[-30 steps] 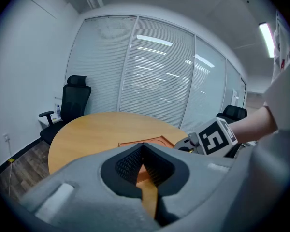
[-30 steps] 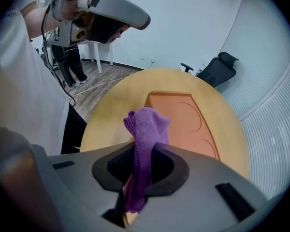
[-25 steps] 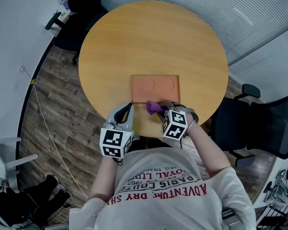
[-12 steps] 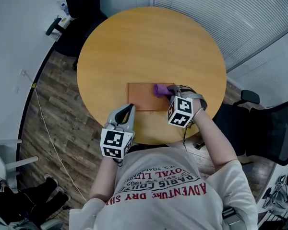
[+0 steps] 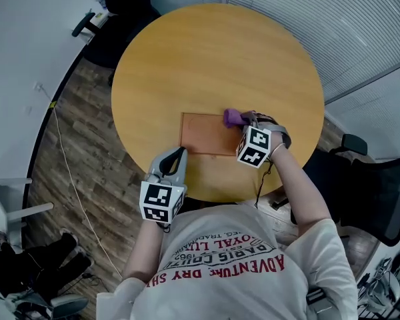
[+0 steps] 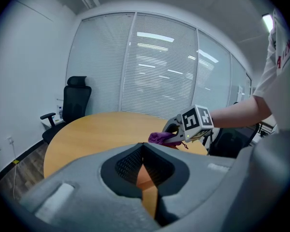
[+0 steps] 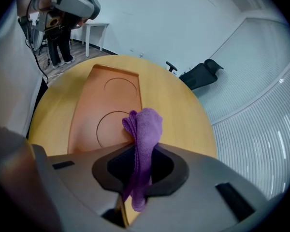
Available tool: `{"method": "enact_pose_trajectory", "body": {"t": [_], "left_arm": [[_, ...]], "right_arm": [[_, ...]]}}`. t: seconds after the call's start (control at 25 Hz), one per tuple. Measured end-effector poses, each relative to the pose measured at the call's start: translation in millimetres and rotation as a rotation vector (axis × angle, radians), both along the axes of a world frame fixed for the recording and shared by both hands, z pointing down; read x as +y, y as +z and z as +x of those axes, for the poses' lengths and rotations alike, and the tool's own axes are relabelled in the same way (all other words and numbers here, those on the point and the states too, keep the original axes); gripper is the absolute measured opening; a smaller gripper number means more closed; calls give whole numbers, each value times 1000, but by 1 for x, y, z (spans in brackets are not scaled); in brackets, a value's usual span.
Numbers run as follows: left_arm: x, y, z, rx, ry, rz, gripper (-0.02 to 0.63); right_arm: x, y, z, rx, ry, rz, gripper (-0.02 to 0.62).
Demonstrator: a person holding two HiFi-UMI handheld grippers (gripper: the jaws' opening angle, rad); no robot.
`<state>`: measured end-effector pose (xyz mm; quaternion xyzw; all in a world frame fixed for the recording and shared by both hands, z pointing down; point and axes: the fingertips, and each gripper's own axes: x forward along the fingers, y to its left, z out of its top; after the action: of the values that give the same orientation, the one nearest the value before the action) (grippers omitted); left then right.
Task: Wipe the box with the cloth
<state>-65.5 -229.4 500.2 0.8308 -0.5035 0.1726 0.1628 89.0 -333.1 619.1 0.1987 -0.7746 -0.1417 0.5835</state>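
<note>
Mid-wipe, your right claw (image 5: 244,118) pinches the purple cloth (image 5: 232,117) on the flat orange box's (image 5: 205,135) far right corner; next, sweep it across the lid, while your left claw (image 5: 177,154) hovers pressed together and empty.

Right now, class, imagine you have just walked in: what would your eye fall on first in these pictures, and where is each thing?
The purple cloth stands out first, pinched in the right claw at the far right corner of the flat orange box. The box lies near the person's edge of a round wooden table. The left claw hangs shut and empty at that near edge.
</note>
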Motion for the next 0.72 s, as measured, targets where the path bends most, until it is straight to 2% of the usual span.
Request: {"method": "enact_pose_trajectory", "body": {"t": [0.4,0.72], "left_arm": [[0,4,-2,7,-30,-5,9],[5,4,0,18,-17,2,9]], "right_arm": [[5,13,0,-58,53,-45,63],[23,17,-1,-26,54,-41,63]]}}
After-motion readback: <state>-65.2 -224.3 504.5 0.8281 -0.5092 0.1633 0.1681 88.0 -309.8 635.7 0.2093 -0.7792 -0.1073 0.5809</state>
